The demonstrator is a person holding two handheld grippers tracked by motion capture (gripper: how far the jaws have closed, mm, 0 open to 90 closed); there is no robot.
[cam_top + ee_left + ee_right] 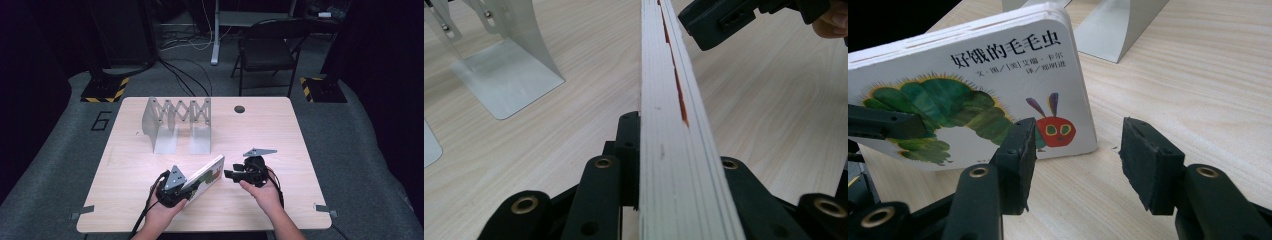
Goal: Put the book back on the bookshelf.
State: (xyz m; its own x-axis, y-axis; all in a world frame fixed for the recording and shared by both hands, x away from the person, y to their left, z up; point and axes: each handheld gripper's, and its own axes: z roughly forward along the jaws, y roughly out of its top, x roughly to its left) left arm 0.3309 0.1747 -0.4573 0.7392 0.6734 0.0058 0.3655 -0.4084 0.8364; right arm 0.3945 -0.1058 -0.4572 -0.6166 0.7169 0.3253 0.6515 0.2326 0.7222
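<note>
1. Right now the left hand-held gripper [192, 189] is clamped on a book [206, 176], held on edge and tilted, low over the counter [280, 135] at about 6 o'clock.
2. Just beside it at 3 o'clock, the right hand-held gripper [1075, 150] has its jaws spread, grasping nothing, short of the book's free corner.
3. Risk, as I judge it: the single grip near one end could let the book pivot or slip if nudged.
4. Pale wood counter; a metal rack [177, 122] stands at 11 o'clock. Dark room, grey floor [350, 130], a chair [267, 50] at 12 o'clock.
</note>
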